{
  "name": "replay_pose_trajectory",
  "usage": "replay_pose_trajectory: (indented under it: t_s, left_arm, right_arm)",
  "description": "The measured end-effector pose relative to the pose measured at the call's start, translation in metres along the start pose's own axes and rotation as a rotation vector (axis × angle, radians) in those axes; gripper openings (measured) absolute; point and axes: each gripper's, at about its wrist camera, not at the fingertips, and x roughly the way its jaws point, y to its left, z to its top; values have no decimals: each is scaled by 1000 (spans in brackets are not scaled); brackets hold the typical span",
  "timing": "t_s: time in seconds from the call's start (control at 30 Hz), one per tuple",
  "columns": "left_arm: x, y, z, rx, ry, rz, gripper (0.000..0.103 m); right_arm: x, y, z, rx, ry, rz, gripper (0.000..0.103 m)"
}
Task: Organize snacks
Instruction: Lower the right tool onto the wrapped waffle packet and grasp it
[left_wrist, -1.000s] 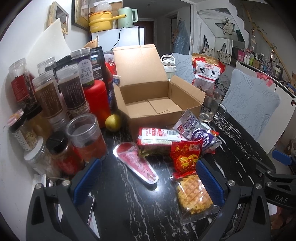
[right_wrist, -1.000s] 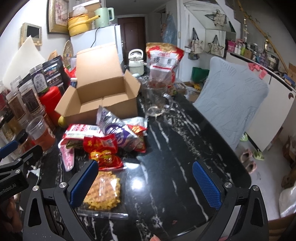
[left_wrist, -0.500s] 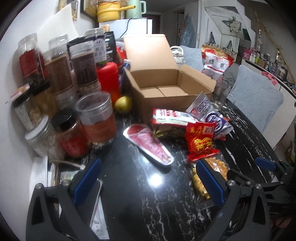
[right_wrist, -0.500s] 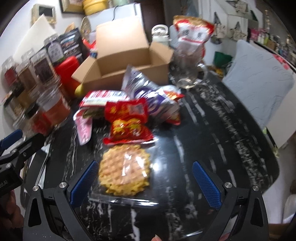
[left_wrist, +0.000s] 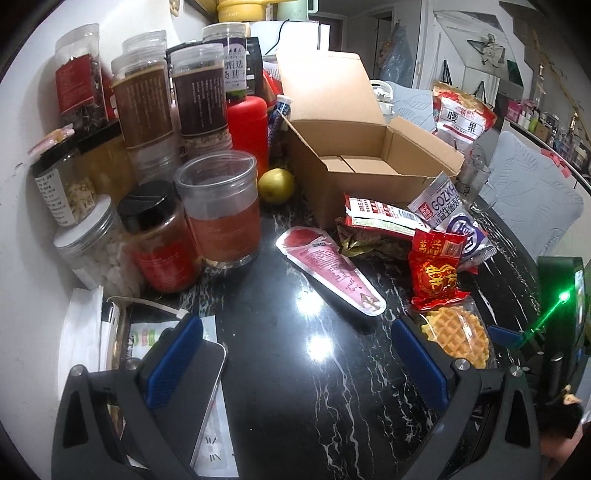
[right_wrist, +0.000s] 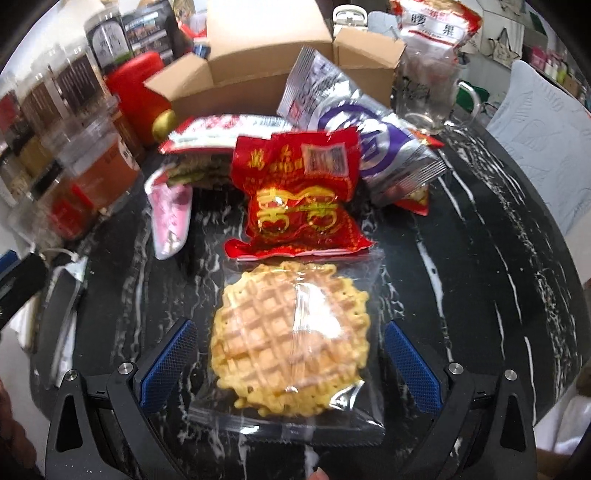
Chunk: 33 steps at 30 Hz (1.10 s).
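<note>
The cardboard box (left_wrist: 365, 162) is sitting empty (nothing packed yet), while the snacks are lying loose on the bench (right_wrist: 461, 229). The right tongs (right_wrist: 290, 363) are gaping around the waffle pack (right_wrist: 291, 343), seemingly not touching; the left tongs (left_wrist: 295, 360) are hanging open.

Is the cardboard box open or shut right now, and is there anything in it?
Open. The cardboard box has its lid flap standing up behind, and the part of its floor that shows is bare. No snack is visible inside.
</note>
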Motion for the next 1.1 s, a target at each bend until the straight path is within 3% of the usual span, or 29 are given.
replay_pose_trajectory:
  t_s: [0.13,0.4,0.53,0.87,1.1]
  left_arm:
    - [7,-2,2,4,16,-5,103]
    - [20,-10,5,16,48,-18,103]
    - [27,-17,7,22,65,-32,103]
    - [45,-35,17,40,89,-40,103]
    - [61,-49,31,32,102,-79,103]
  right_arm:
    - [12,3,-2,5,44,-35,103]
    - [14,10,-3,-40,21,-61,103]
    - [14,9,-9,-57,2,-77,87]
    - [1,-25,-9,-12,6,35,82]
    - [-23,-56,-8,32,-38,28,82]
